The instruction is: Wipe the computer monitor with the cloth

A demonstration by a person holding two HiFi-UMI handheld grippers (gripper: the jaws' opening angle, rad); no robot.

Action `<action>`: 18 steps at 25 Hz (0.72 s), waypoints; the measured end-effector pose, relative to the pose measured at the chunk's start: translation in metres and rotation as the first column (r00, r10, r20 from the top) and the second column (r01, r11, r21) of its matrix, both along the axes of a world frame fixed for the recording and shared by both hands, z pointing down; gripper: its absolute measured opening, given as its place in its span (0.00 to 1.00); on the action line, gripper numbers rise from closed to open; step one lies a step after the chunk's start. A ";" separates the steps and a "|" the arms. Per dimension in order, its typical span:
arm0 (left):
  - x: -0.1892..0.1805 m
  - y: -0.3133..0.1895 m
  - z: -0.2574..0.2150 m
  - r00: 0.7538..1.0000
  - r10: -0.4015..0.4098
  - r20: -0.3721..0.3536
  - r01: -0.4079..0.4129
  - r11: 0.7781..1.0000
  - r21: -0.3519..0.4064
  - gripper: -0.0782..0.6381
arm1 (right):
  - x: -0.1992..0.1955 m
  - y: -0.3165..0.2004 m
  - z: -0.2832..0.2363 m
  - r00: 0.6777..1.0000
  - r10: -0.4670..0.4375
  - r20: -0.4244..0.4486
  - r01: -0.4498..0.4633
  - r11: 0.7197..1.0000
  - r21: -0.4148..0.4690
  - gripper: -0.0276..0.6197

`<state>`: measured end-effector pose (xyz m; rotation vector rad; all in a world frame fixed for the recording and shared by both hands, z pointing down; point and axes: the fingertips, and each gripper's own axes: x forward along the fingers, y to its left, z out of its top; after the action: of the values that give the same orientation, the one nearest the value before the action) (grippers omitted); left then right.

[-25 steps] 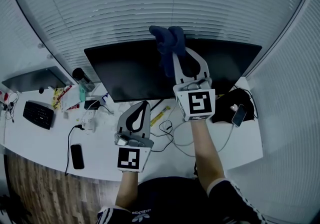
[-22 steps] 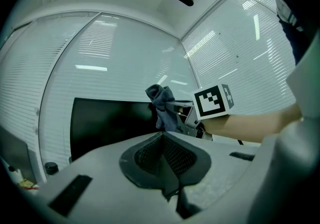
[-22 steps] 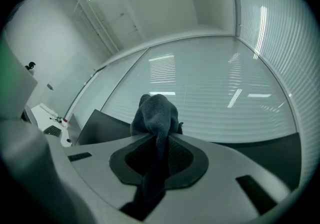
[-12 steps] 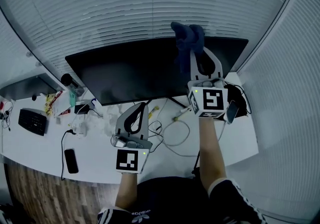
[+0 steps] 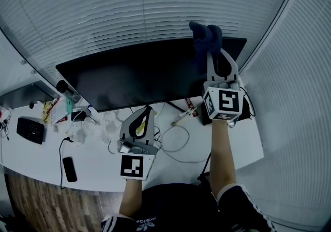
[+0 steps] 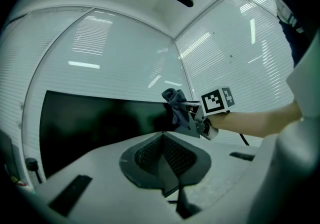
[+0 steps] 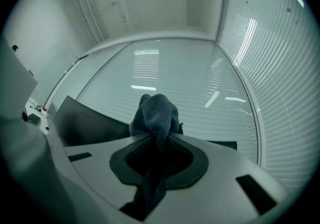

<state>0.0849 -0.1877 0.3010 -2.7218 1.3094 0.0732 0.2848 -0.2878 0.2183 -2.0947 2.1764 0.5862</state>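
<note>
Left tongs (image 5: 148,110): hanging low over the bench (image 5: 95,159), tips pressing together on nothing, well short of the screen.
Right tongs (image 5: 209,54): reaching up and forward, clamping tight on the dark cloth (image 5: 205,37).
Cloth: bunching above the tips, sitting at the top edge of the computer monitor (image 5: 139,78), near its right end.
Monitor: standing upright on the bench, long axis running left to right. Nearly all the screen is lying left of and below the cloth.
Nearer hand: the right, by far. I'm reckoning the stroke is heading leftward or downward.
</note>
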 end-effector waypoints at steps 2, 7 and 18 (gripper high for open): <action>0.004 0.000 0.001 1.000 0.004 0.000 -0.004 1.000 0.001 0.11 | 0.008 0.000 0.000 1.000 0.011 -0.005 -0.011 1.000 0.000 0.11; 0.016 0.000 0.002 1.000 0.015 0.002 -0.015 1.000 0.006 0.12 | 0.029 0.001 0.001 0.999 0.034 -0.015 -0.034 0.999 -0.002 0.11; 0.035 0.001 0.003 0.999 0.033 0.014 -0.033 0.999 0.009 0.12 | 0.094 0.010 0.006 0.991 0.132 -0.014 -0.132 0.991 -0.021 0.11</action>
<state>0.1198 -0.1864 0.3037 -2.7316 1.2577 0.0630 0.3784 -0.2775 0.2244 -2.2659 2.0718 0.5903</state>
